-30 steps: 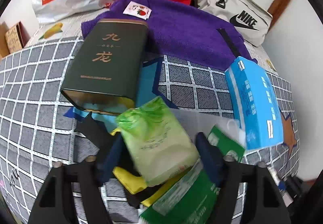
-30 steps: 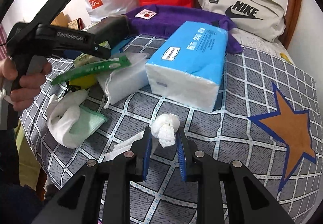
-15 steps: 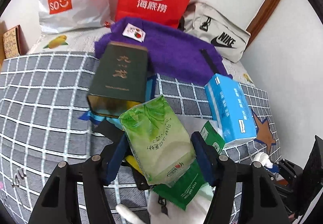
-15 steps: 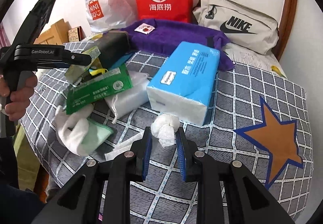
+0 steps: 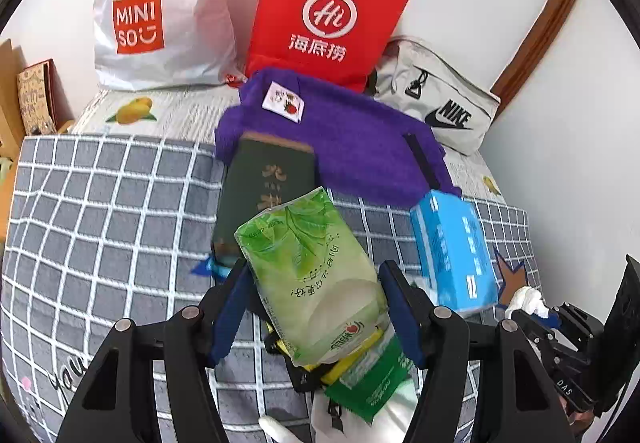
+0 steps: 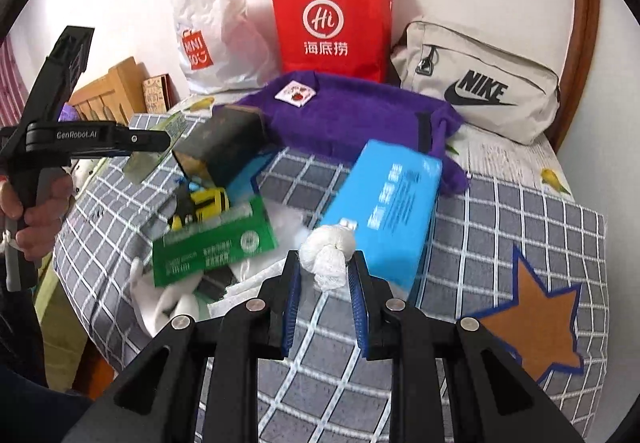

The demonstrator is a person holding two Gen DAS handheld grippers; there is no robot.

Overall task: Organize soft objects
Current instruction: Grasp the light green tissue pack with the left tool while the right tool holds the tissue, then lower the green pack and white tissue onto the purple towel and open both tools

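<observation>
Green tissue pack (image 5: pixel 312 279) sits clamped in my left tool (image 5: pixel 314 303), now lifted clear of the bed (image 5: pixel 100 211) and the clutter it lay in. White sock ball (image 6: pixel 329 253) is pinched narrow in my right tool (image 6: pixel 324 291), also raised off the quilt. Both soft items are up, so I judge next is carrying them to a sorting spot.
</observation>
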